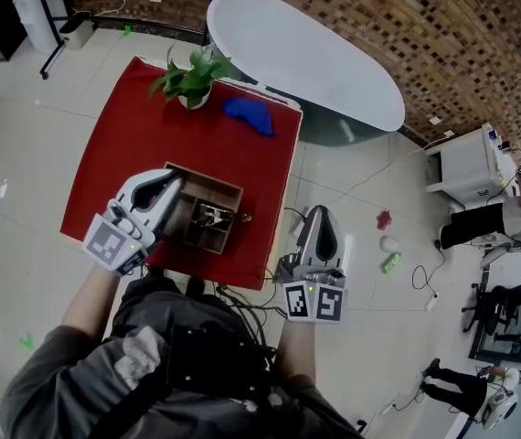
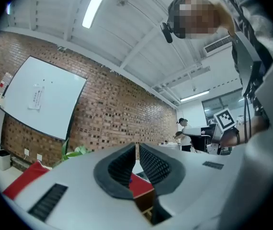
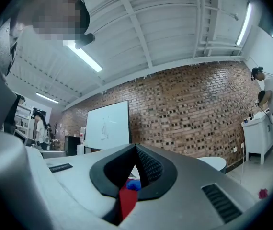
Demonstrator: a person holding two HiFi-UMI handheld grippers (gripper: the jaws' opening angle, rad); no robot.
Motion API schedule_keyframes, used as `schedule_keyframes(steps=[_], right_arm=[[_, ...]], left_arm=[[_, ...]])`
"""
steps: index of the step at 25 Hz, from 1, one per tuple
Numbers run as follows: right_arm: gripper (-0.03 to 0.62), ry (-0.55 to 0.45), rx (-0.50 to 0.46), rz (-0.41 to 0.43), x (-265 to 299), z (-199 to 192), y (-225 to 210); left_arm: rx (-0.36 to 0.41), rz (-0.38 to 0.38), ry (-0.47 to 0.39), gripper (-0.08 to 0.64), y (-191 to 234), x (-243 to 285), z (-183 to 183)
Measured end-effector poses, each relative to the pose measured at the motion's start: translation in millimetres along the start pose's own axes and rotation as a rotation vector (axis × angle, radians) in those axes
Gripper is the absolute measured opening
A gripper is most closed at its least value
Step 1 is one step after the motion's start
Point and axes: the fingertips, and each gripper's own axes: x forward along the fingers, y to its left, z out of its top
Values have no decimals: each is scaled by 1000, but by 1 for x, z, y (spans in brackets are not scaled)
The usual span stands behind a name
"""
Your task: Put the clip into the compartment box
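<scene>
Now | red table [image 1: 132, 135] bears compartment box [image 1: 207, 177] at its near edge | left gripper [image 1: 175, 190] over box's left rim, jaws clenched, empty | right gripper [image 1: 318, 216] beyond table's right edge, jaws clenched, empty | pale speck, likely the clip [image 1: 213, 216], already inside box, just right of left gripper, the nearer one; axis unreadable.

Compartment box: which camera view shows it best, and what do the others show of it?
The head view: it looks down into the compartment box, dividers visible, on the red table. The left gripper view catches only a brown sliver, likely its wall, low in the frame; the right gripper view shows none of it.
</scene>
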Motion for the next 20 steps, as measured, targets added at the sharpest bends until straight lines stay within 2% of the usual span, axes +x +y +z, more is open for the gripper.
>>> schedule_keyframes(steps=[3, 7, 10, 14, 20], right_arm=[[21, 15, 0, 13, 10, 4, 21], [21, -18, 2, 57, 16, 14, 54], [20, -31, -3, 86, 20, 20, 75], [20, -29, -1, 82, 23, 21, 93], [15, 6, -13, 55, 25, 14, 107]], left_arm=[[11, 27, -49, 64, 17, -12, 28], [31, 56, -81, 64, 36, -32, 53], [15, 80, -60, 64, 53, -45, 55], [-34, 123, -46, 64, 75, -66, 51], [-37, 126, -32, 64, 89, -82, 58]])
